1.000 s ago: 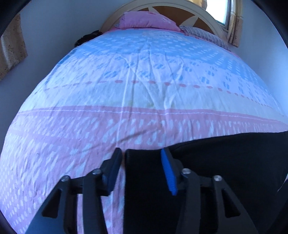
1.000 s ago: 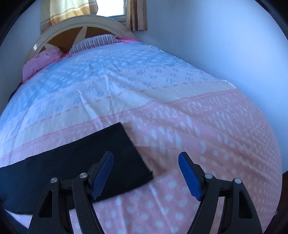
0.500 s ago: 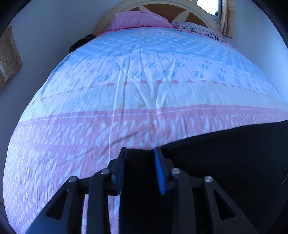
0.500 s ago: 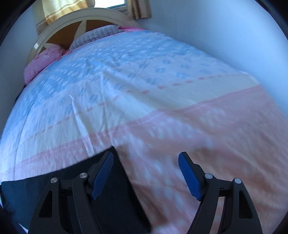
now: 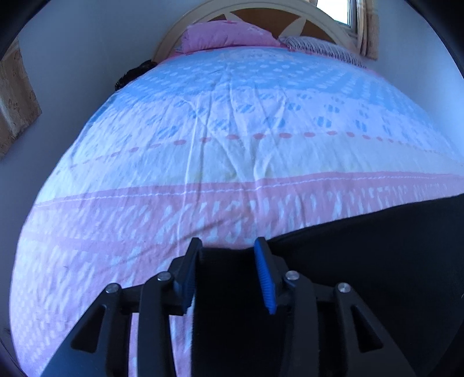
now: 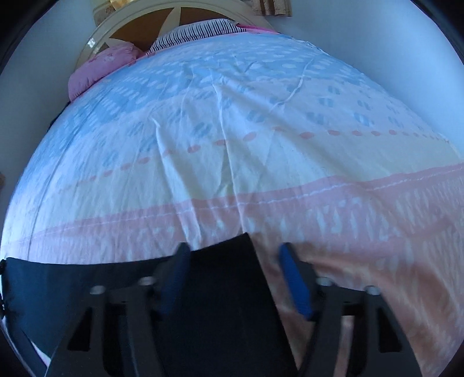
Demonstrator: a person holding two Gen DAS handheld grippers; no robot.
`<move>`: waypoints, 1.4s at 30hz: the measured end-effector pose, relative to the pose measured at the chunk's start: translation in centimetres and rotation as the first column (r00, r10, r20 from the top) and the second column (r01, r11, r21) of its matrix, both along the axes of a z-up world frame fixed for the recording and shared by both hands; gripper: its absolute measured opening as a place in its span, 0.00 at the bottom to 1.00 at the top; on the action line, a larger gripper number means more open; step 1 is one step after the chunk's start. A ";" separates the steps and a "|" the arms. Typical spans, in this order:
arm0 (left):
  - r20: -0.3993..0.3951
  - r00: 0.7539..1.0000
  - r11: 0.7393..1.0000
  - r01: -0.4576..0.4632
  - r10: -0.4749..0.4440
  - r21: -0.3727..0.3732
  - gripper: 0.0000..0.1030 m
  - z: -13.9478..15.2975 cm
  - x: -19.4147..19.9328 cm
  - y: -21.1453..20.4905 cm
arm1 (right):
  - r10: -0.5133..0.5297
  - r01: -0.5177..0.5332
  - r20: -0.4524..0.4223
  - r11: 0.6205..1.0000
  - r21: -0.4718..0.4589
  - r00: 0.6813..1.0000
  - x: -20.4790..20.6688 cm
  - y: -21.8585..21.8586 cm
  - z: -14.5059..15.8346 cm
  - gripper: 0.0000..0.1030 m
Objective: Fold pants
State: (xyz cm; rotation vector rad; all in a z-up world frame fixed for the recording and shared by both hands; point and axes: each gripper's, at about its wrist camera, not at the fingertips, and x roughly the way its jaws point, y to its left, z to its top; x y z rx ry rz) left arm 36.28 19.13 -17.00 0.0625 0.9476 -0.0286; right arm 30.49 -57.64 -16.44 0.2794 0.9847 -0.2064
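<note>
Home bedroom, made bed point(image 5: 232, 121), pillows point(image 5: 229, 40), arched headboard point(image 6: 139, 26), curtained window point(image 5: 362, 26)

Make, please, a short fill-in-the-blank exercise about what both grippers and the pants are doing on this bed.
1. The black pants lie on a ____.
2. The left gripper has black ____ between its fingers.
3. The right gripper is ____, straddling the pants' corner.
4. The pink pillow lies near the ____.

Missing words: bed; fabric; open; headboard

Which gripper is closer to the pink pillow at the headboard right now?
Neither clearly: both sit at the foot end, far from the pink pillow. The left gripper clasps one end of the black pants; the right gripper straddles the other end.
</note>
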 end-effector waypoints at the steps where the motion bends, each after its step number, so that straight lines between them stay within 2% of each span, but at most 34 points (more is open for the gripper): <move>1: 0.001 1.000 1.000 -0.003 0.003 -0.010 0.39 0.0 0.1 0.1 | -0.005 0.005 0.002 1.000 0.006 1.000 0.0 -0.1 -0.1 0.43; 2: 0.001 1.000 1.000 -0.007 0.007 -0.015 0.34 0.1 0.2 0.1 | -0.008 0.008 0.002 1.000 0.015 1.000 0.0 -0.2 -0.1 0.35; 3: 0.005 1.000 1.000 -0.004 0.004 -0.015 0.23 0.2 0.3 0.0 | -0.006 0.006 0.005 1.000 0.027 1.000 0.0 -0.3 0.0 0.24; 4: 0.009 1.000 1.000 -0.003 0.003 -0.009 0.19 0.3 0.2 -0.1 | -0.006 0.006 0.007 1.000 0.029 1.000 -0.1 -0.4 0.2 0.22; 9: 0.014 1.000 0.999 0.009 -0.010 0.038 0.13 0.6 0.2 -1.0 | -0.005 0.005 0.011 1.000 -0.016 1.000 -0.6 0.4 0.6 0.10; 12: 0.023 1.000 1.000 -0.003 0.003 0.017 0.12 1.0 0.2 -0.6 | -0.008 0.009 0.021 0.999 -0.042 1.000 -0.9 0.8 0.9 0.07; 17: 0.045 0.999 1.000 -0.022 0.023 -0.016 0.11 1.7 -0.1 0.0 | -0.016 0.019 0.042 0.997 -0.074 0.999 -1.7 1.0 1.9 0.05; 23: 0.107 0.994 0.998 -0.009 0.015 -0.059 0.11 3.3 -1.2 0.8 | -0.013 0.023 0.105 0.995 -0.098 0.994 -4.2 1.2 4.6 0.05; 28: 0.191 0.982 0.991 0.025 0.000 -0.132 0.11 4.9 -3.6 1.9 | -0.011 0.031 0.174 0.993 -0.115 0.985 -7.9 1.7 6.6 0.04; 37: 0.276 0.961 0.982 0.072 -0.020 -0.177 0.11 6.9 -8.5 3.6 | -0.036 0.068 0.267 0.991 -0.112 0.963 -15.2 2.4 8.5 0.04; 42: 0.310 0.950 0.972 0.097 -0.028 -0.212 0.11 6.8 -11.5 4.5 | -0.054 0.085 0.288 0.992 -0.095 0.956 -19.5 2.4 8.6 0.04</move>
